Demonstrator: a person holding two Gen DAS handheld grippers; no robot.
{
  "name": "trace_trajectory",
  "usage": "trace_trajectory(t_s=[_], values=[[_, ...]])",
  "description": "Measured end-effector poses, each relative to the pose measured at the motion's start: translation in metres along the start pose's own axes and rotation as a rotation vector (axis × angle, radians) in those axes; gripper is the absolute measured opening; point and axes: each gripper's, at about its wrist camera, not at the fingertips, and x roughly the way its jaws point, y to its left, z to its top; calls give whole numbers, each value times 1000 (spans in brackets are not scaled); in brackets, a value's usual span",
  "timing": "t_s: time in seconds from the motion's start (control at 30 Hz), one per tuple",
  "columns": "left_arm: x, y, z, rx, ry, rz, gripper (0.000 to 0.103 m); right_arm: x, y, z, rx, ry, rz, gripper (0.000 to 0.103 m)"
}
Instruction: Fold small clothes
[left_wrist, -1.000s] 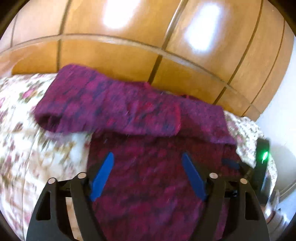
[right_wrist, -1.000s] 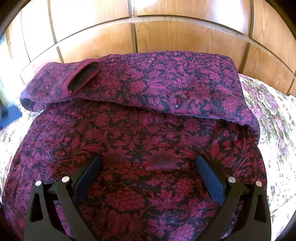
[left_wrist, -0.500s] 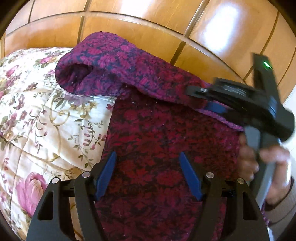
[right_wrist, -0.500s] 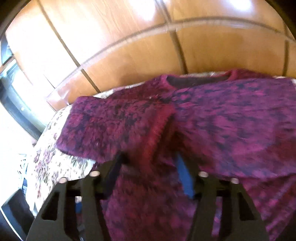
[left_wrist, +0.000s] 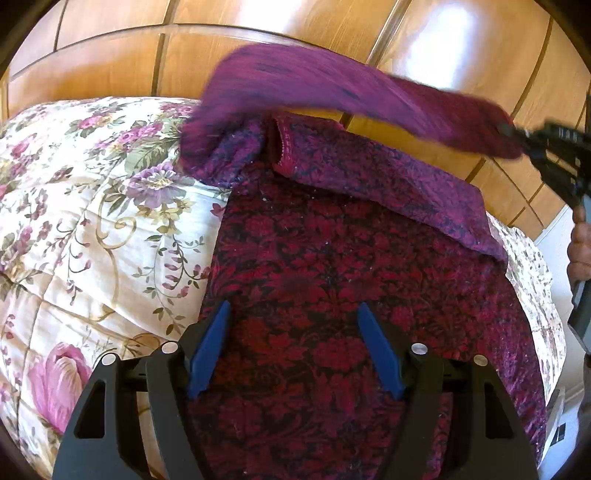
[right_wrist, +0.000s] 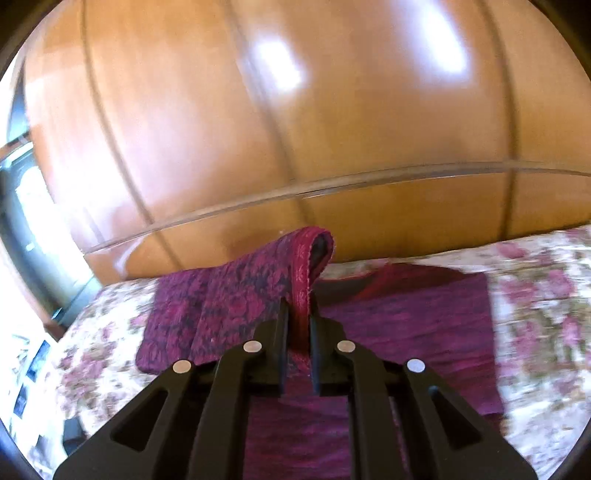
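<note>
A magenta and dark red floral sweater (left_wrist: 343, 280) lies flat on a bed. My left gripper (left_wrist: 293, 347) is open and empty, hovering low over the sweater's body. My right gripper (right_wrist: 298, 321) is shut on the cuff (right_wrist: 306, 266) of one sleeve and holds it lifted above the sweater. In the left wrist view that sleeve (left_wrist: 332, 88) stretches blurred across the top, from the left shoulder to the right gripper (left_wrist: 546, 144) at the far right. The other sleeve (left_wrist: 388, 177) lies folded across the chest.
A cream floral quilt (left_wrist: 92, 229) covers the bed around the sweater. A glossy wooden headboard or wardrobe (right_wrist: 295, 129) rises right behind the bed. The bed's right edge (left_wrist: 546, 295) drops off beside the sweater.
My right gripper has closed on the sleeve cuff and lifted it up and across to the right. The left gripper stayed open over the sweater's body.
</note>
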Motion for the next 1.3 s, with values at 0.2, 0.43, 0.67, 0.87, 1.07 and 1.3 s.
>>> trace_trajectory(t_s=[0.2, 0.43, 0.67, 0.87, 1.07, 1.3], values=[[2, -2, 0, 7, 4, 8, 70, 20, -79, -20, 88, 94, -196, 8], [0, -5, 3, 8, 12, 8, 70, 42, -98, -44, 118, 165, -256, 9], [-40, 4, 44, -16, -85, -18, 70, 21, -88, -26, 61, 86, -260, 44], [-42, 10, 99, 5, -189, 42, 69, 26, -53, -19, -19, 70, -166, 52], [-11, -3, 148, 58, -188, 36, 48, 67, -40, -25, -89, 127, -190, 56], [55, -27, 182, 97, -106, 38, 45, 102, -69, -48, -143, 198, -295, 56]])
